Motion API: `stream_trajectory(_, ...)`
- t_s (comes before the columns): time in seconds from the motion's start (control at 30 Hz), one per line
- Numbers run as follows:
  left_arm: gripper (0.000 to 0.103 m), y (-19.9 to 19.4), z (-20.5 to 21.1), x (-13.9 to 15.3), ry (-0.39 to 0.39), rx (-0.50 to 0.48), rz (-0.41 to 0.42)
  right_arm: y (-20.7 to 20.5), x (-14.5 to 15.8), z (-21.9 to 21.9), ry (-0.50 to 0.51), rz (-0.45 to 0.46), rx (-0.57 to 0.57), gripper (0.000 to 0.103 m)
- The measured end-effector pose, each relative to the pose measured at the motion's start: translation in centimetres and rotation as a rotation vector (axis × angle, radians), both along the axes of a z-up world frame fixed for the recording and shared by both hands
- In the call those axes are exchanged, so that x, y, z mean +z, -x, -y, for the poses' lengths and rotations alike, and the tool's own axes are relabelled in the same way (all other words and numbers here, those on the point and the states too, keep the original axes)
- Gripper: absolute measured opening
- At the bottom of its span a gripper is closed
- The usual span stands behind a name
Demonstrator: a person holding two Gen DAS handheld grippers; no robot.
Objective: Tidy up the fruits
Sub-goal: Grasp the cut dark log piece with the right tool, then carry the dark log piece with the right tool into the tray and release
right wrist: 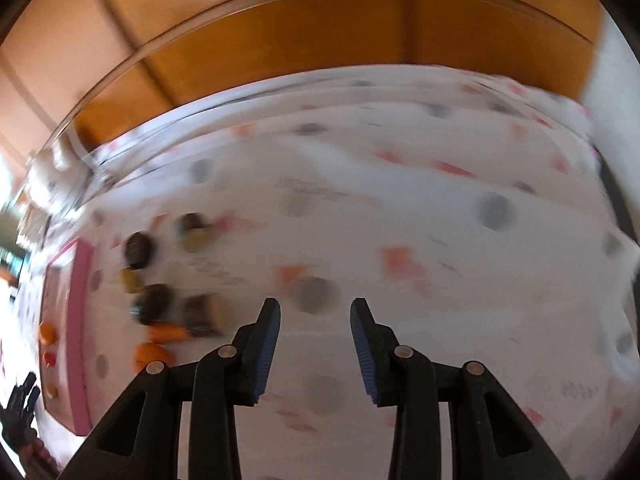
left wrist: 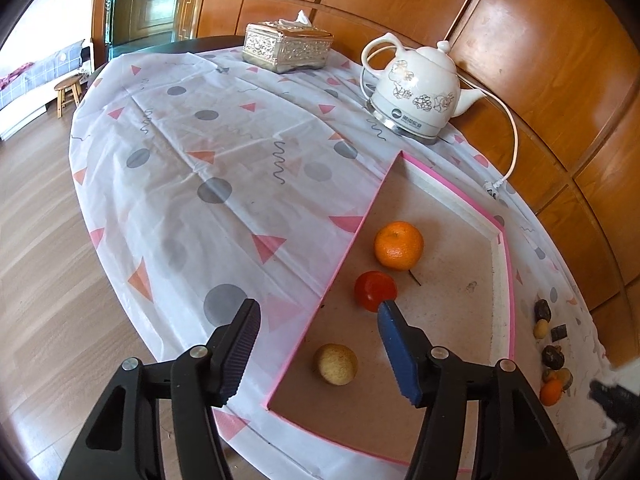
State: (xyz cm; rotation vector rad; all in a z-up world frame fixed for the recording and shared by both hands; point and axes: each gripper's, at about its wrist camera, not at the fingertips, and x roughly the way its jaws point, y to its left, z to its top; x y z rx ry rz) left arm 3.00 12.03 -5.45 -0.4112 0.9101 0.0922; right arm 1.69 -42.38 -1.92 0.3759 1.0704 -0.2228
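A shallow tray with a pink rim (left wrist: 502, 280) lies on the patterned tablecloth. In it sit an orange (left wrist: 398, 246), a small red fruit (left wrist: 374, 290) and a pale yellow fruit (left wrist: 335, 364). My left gripper (left wrist: 319, 305) hangs open above the tray's near left edge, with nothing between its fingers. The yellow fruit lies below them. Several loose fruits and dark pieces (left wrist: 552, 356) lie on the cloth right of the tray. The right wrist view is blurred. My right gripper (right wrist: 316, 304) is open and empty over bare cloth, to the right of that pile (right wrist: 160, 300) and the tray (right wrist: 78, 320).
A white floral kettle (left wrist: 416, 96) with its cable (left wrist: 514, 148) stands behind the tray, and a silver tissue box (left wrist: 286, 50) sits at the far edge. Wood panelling runs along the table's right side. The wood floor and a stool (left wrist: 68, 92) lie to the left.
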Motion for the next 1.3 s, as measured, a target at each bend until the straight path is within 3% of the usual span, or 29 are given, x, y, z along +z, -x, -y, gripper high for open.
stream_trajectory(0.3,0.063,0.5,-1.3,-0.3,0.002,0.034,-0.021,-8.5,-0.5,-6.4,0.025,0.017,0.179,0.037)
stream_trajectory(0.53,0.063,0.7,-1.8,-0.6,0.002,0.049,-0.036,-13.4,-2.9,-8.8,0.151,-0.079,0.269,0.038)
stream_trajectory(0.63,0.063,0.6,-1.7,-0.8,0.002,0.047,-0.045,-14.4,-4.4,-9.0,0.158,-0.121,0.289,0.038)
stream_trajectory(0.9,0.063,0.6,-1.2,-0.8,-0.002,0.037,-0.045,-13.6,-5.0,-9.7,0.214,-0.113,0.31,0.033)
stream_trajectory(1.1,0.064,1.1,-1.1,-0.3,-0.003,0.038,-0.034,-12.5,-5.1,-8.4,0.194,-0.092,0.243,0.033)
stream_trajectory(1.3,0.065,1.6,-1.3,0.3,0.0,0.046,-0.011,-10.8,-2.8,-8.1,0.18,-0.01,0.184,0.033)
